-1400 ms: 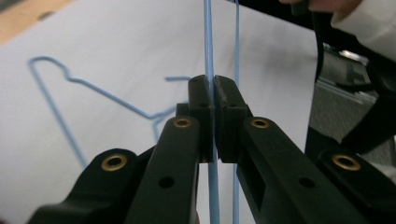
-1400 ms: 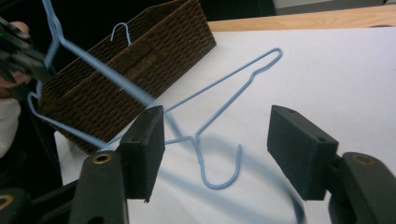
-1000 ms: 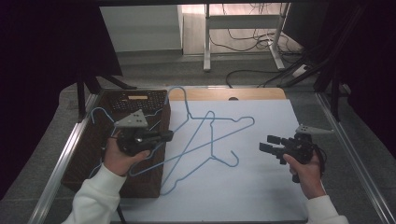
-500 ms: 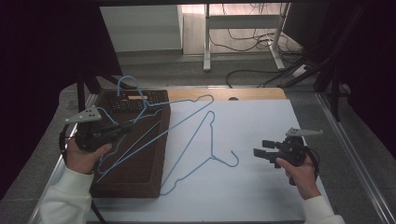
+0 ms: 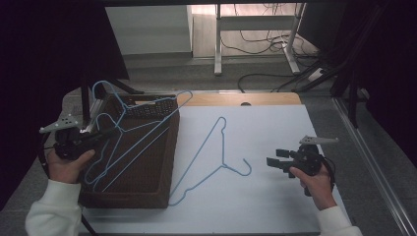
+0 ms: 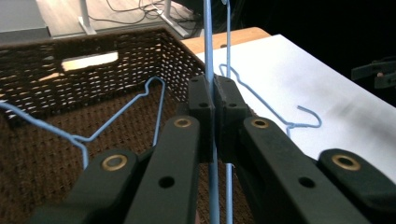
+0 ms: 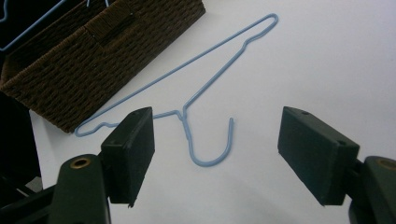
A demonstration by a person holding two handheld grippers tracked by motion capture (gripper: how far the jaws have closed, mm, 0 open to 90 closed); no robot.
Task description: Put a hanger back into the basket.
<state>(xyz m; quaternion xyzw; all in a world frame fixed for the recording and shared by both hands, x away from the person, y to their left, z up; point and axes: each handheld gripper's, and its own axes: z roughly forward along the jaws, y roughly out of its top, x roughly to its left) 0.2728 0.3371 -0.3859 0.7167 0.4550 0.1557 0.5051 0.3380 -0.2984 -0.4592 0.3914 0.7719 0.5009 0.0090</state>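
So the biggest thing here is the desk (image 5: 275, 147), white top with a strip of bare wood along the far edge. On its left side sits a dark brown woven basket (image 5: 147, 182), open at the top, with a handle slot in its far wall.

Then the hangers, all thin blue wire. One hanger on the desk (image 5: 222, 147) lies flat on the white top just right of the basket, hook end pointing toward the right hand, one corner reaching close to the basket's near corner. A held hanger (image 5: 129, 147) hangs over the basket, tilted. There's another hanger in the basket (image 6: 116, 116) resting on the bottom.

The left gripper (image 5: 101, 136) sits over the basket's left rim with its jaws clamped tight on the wire of the held hanger. The right gripper (image 5: 273, 162) hovers over the desk just right of the loose hanger's hook, jaws spread wide with nothing between them.
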